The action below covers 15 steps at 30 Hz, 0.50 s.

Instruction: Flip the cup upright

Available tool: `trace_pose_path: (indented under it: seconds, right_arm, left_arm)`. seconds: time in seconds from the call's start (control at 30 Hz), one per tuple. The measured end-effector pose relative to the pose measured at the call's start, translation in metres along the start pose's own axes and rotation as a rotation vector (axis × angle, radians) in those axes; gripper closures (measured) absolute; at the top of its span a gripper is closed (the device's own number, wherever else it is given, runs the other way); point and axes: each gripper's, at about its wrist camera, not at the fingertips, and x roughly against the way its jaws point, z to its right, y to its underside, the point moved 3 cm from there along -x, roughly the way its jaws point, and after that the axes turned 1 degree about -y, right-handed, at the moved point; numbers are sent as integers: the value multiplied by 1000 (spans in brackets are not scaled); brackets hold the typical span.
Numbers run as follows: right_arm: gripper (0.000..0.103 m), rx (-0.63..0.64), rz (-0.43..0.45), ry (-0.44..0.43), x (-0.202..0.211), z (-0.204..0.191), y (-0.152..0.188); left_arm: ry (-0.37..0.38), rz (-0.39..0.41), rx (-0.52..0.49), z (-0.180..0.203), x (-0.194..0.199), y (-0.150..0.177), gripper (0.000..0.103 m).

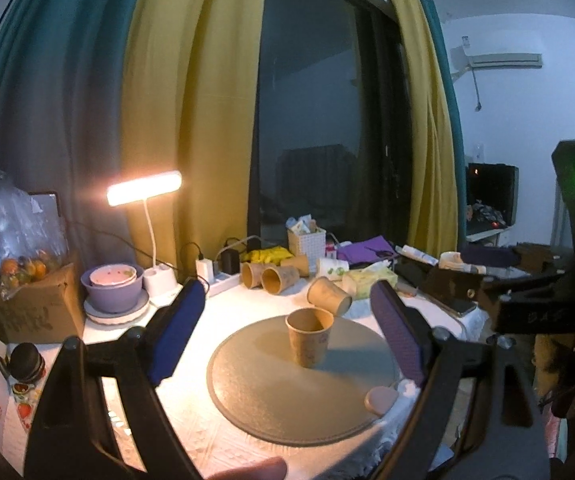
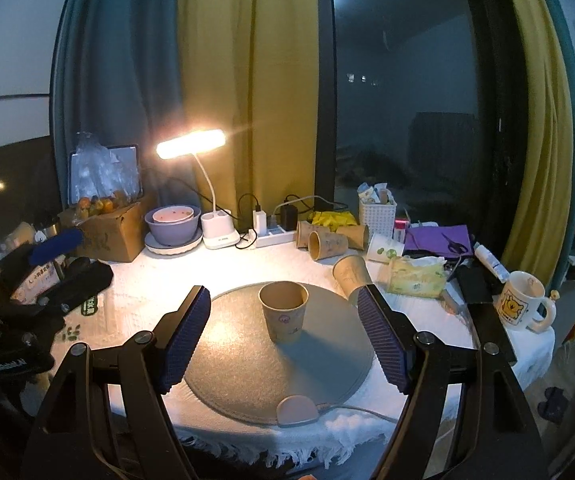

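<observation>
A brown paper cup [image 1: 310, 341] stands upright, mouth up, on the round grey mat [image 1: 271, 404]; it also shows in the right wrist view [image 2: 283, 311] on the mat [image 2: 247, 376]. My left gripper [image 1: 287, 300] is open and empty, its blue pads well apart, a little short of the cup. My right gripper [image 2: 283, 300] is open and empty, its pads wide either side of the cup and short of it. The right gripper's body shows at the right of the left wrist view [image 1: 547, 308]; the left gripper shows at the left of the right wrist view [image 2: 39, 280].
More paper cups lie on their sides behind the mat [image 1: 329, 296] [image 2: 327, 245]. A lit desk lamp [image 2: 190, 143], purple bowls [image 2: 173, 224], a power strip [image 2: 275, 236], a cardboard box [image 2: 107, 236], a tissue pack [image 2: 417, 276] and a mug [image 2: 521, 300] crowd the white-clothed table.
</observation>
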Motion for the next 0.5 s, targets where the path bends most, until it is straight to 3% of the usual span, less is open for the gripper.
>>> trace_pose_path:
  seconds: [0.5]
  right_arm:
    - [24, 13, -16, 14, -7, -7, 1]
  left_arm:
    - [11, -22, 42, -10, -3, 5, 17]
